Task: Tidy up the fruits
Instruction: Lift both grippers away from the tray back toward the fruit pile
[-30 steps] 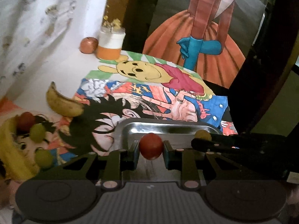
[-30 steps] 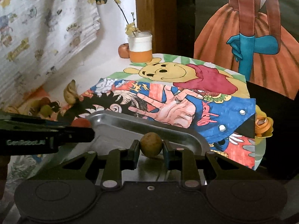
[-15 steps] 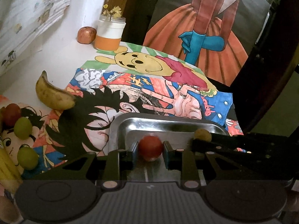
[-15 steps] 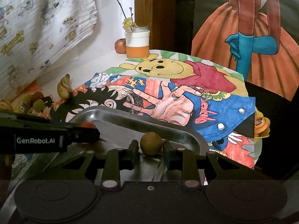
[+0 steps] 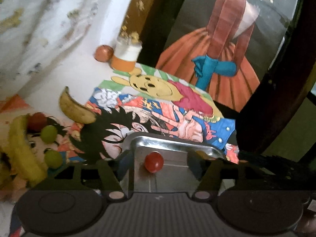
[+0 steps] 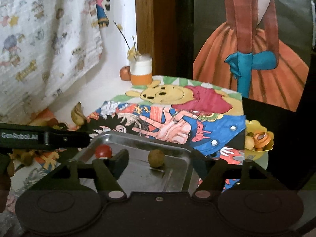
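Left gripper [image 5: 160,162] jaws opening, red cherry tomato [image 5: 153,161] loose between them on steel tray [image 5: 173,142], dropped for sorting. Right gripper [image 6: 160,160] jaws opening too, brown round fruit [image 6: 155,158] released onto same tray [image 6: 138,140].

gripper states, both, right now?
Left gripper: jaws opening, clear of the red fruit, which sits on the metal tray.
Right gripper: jaws opening, clear of the brown-yellow fruit, also on the tray.
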`<state>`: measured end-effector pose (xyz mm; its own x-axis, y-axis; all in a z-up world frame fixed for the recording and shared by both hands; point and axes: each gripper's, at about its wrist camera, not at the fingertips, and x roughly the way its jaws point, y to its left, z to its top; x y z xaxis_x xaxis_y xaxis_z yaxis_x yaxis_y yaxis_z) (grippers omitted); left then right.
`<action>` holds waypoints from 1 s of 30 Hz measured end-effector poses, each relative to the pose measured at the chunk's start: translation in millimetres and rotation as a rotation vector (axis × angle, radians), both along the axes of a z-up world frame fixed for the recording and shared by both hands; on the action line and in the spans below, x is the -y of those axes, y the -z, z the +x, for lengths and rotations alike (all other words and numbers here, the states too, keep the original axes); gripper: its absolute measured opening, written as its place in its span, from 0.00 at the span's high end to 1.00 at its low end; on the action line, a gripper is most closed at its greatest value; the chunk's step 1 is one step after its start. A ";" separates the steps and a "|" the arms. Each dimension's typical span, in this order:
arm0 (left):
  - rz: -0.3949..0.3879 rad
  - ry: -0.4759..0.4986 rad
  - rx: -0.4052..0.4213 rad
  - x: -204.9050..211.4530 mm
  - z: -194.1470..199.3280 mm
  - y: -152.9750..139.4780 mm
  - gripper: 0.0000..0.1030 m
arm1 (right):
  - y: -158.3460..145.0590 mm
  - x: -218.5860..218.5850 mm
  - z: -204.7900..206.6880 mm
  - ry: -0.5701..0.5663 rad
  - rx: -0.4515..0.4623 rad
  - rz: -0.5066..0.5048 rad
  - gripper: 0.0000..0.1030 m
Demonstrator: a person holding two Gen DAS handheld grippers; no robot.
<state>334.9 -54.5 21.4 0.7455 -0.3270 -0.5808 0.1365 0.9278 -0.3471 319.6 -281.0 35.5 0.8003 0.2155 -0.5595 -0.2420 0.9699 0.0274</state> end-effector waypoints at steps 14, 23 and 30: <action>0.060 -0.152 0.081 -23.9 -99.1 -36.0 0.00 | -34.9 -5.7 -90.0 -0.027 0.086 0.025 0.01; 0.125 -0.207 0.076 -35.7 -163.6 -28.7 0.00 | -27.8 -17.1 -146.7 -0.007 0.043 0.013 0.01; 0.173 -0.194 0.050 -44.4 -201.2 -20.7 0.00 | -15.9 -26.7 -179.2 -0.005 -0.056 0.029 0.01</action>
